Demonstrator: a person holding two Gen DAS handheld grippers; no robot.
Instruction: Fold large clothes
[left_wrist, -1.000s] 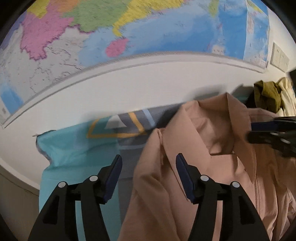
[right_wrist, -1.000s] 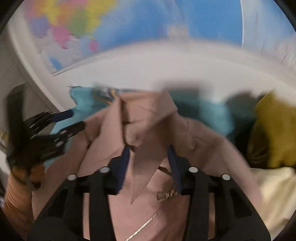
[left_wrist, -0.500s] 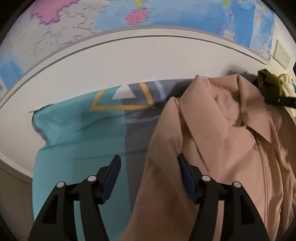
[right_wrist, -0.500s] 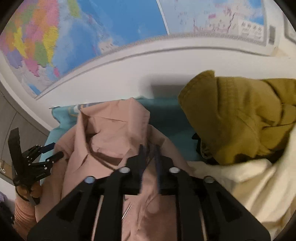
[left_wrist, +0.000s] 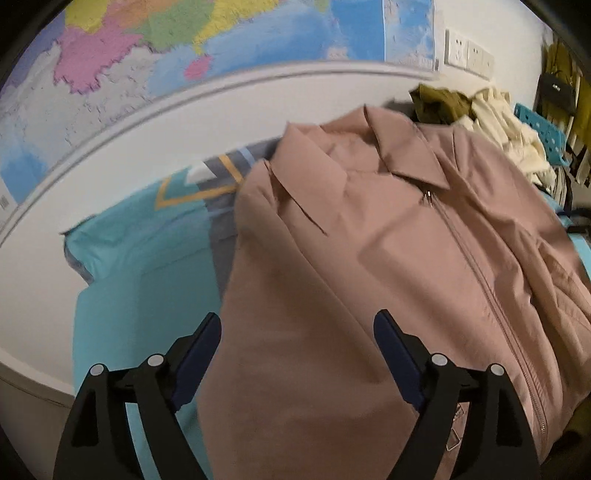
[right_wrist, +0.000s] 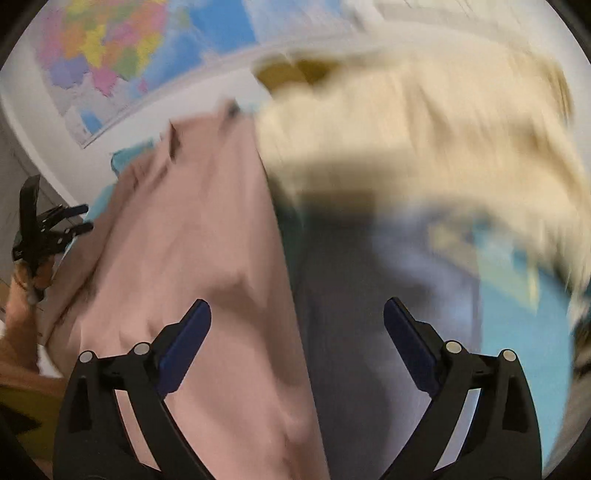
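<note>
Your left tongs (left_wrist: 297, 332) are spread wide and they have just been opening. The pink jacket (left_wrist: 388, 258) lies under them, but the pads do not press on it, so they pinch nothing. The jacket is spread out flat on a bed sheet (left_wrist: 129, 266) that is light blue with a grey band and a yellow pattern. Its collar (left_wrist: 406, 155) points toward the white wall, and the zipper (left_wrist: 480, 280) runs down the front, closed up to the collar. Your left tongs hang over the jacket's left edge, where the pink cloth meets the blue sheet. Behind the collar, by the wall, sits an olive green garment (left_wrist: 439, 101), and just beside it is a pile of cream clothes (left_wrist: 509, 136). A big map (left_wrist: 184, 48) full of colours hangs on the wall above. Your right tongs (right_wrist: 297, 319) are spread wide too and have also just been opening, with nothing between the pads. That picture is very blurry. The right tongs hang over the jacket's other edge (right_wrist: 288, 277), with pink cloth under the left pad and grey sheet (right_wrist: 351, 332) under the right pad. The cream pile (right_wrist: 424, 140) fills the top right of that picture. Far to the left in it you can see your left tongs (right_wrist: 83, 219) held in your hand (right_wrist: 26, 273), at the far side of the jacket.
</note>
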